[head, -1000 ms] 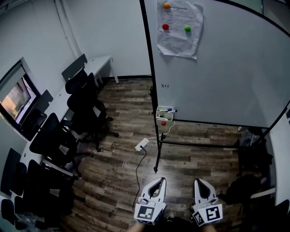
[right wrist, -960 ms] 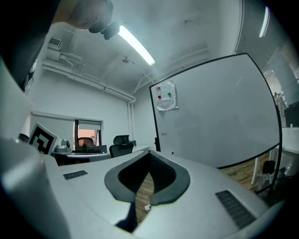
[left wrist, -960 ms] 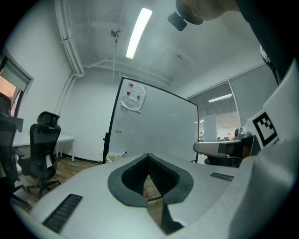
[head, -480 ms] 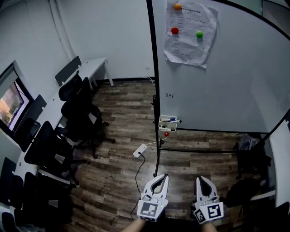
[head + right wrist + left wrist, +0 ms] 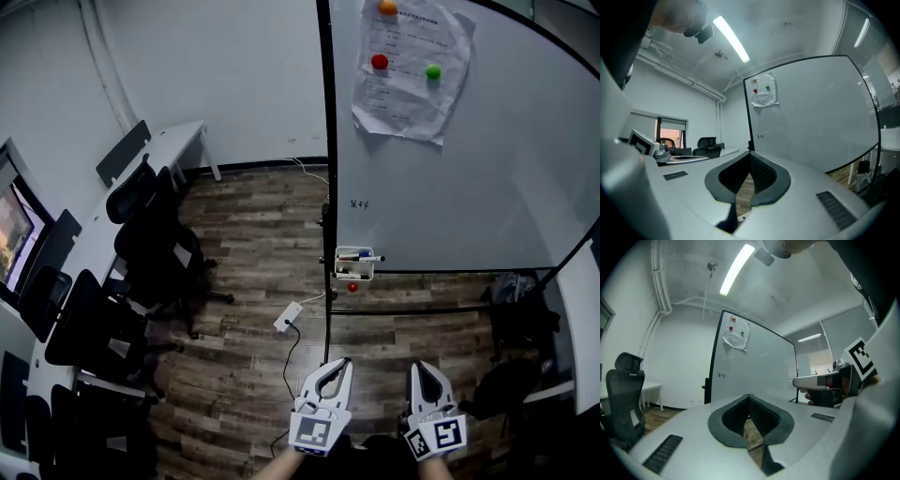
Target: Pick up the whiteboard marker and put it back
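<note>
approach only | marker (image 5: 361, 256) in tray (image 5: 354, 274) at 12 o'clock, well apart | my left gripper (image 5: 338, 363), right gripper (image 5: 419, 367) clenched, empty | pick-up and return both left

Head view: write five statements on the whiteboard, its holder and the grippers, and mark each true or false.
1. Markers lie in the holder on the whiteboard. True.
2. The left gripper holds a marker. False: it is shut on nothing.
3. The right gripper is shut and empty. True.
4. Blue magnets pin the paper. False: the magnets are orange, red and green.
5. The power strip lies on a desk. False: it lies on the floor.
</note>
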